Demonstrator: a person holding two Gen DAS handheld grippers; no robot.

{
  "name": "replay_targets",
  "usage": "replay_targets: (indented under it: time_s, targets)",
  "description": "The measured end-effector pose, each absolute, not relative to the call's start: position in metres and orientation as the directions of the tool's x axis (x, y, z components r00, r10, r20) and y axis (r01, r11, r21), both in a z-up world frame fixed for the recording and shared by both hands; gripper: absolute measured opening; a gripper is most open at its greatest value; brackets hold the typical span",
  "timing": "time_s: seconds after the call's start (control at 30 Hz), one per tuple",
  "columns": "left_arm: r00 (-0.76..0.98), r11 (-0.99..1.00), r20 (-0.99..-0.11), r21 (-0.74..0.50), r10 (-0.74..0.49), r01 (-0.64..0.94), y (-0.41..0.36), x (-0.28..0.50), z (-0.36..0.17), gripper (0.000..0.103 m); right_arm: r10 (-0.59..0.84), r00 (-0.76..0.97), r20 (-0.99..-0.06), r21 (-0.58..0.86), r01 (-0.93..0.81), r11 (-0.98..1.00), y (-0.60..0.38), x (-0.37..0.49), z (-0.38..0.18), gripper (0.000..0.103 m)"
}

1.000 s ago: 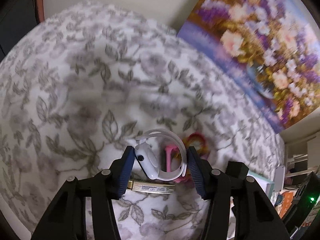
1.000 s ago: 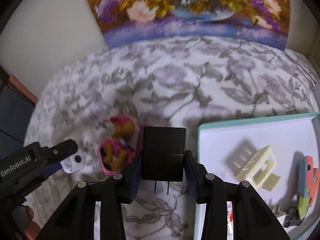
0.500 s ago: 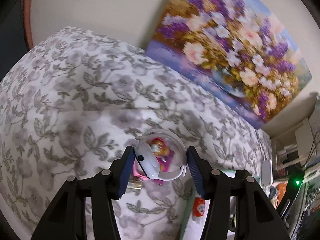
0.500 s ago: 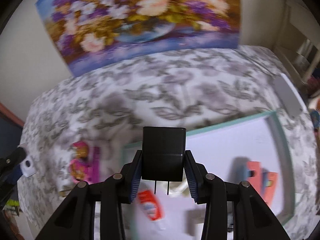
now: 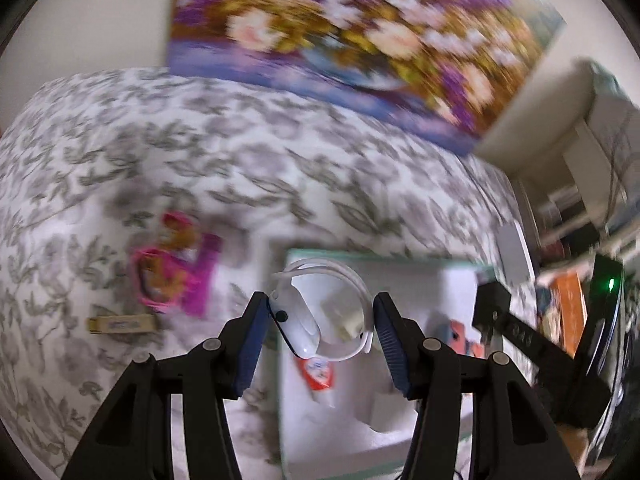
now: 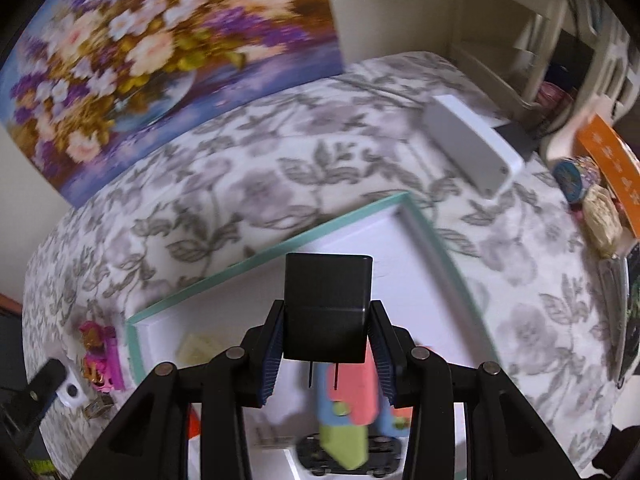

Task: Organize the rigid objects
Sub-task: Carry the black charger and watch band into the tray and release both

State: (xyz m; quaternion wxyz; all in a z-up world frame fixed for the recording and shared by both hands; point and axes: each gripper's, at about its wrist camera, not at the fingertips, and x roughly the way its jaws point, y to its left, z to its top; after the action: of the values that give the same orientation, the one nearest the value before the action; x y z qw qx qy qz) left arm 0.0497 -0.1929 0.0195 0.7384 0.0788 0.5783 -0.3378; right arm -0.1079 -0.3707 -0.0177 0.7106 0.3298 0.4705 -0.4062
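Observation:
My left gripper (image 5: 318, 320) is shut on a white smartwatch (image 5: 300, 322) with a looped white band, held above the near left part of the teal-rimmed white tray (image 5: 360, 258). My right gripper (image 6: 326, 340) is shut on a black plug adapter (image 6: 326, 306), prongs down, above the tray (image 6: 264, 252). In the tray lie a cream plastic piece (image 6: 198, 346), a coral, blue and green toy (image 6: 348, 412) and a red-and-white item (image 5: 318, 372). The right gripper with the adapter (image 5: 492, 304) shows at the right of the left wrist view.
On the floral cloth left of the tray lie a pink doll toy (image 5: 176, 268) and a gold USB stick (image 5: 122, 324). A white box (image 6: 472, 148) lies beyond the tray. A floral painting (image 6: 160, 40) leans on the wall. Clutter and an orange box (image 6: 612, 160) sit right.
Both grippers have swung to the right with their objects, from over the cloth to above the tray. The doll toy and USB stick have stayed on the cloth, now at the left.

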Motion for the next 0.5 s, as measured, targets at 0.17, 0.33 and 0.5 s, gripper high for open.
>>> replay_targets:
  time_s: [0.17,0.33,0.5]
  targets:
    - [0.052,0.707,-0.924,-0.253,-0.379,0.660,-0.220,0.020,0.008,0.056,-0.271,0.220,-0.937,0.093,0.906,0.414,-0.383,-0.128,-0.016,0.042]
    - [0.024,0.683,-0.938,-0.234,-0.346,0.692,-0.233,0.003,-0.005,0.056,-0.269,0.203,-0.942,0.084,0.915,0.395,-0.390,-0.141,-0.019,0.043]
    - [0.028,0.667,-0.951,-0.193,-0.307,0.720,-0.241,-0.009,-0.015,0.056,-0.255,0.197,-0.947,0.082,0.913,0.399,-0.390,-0.142,-0.026,0.043]
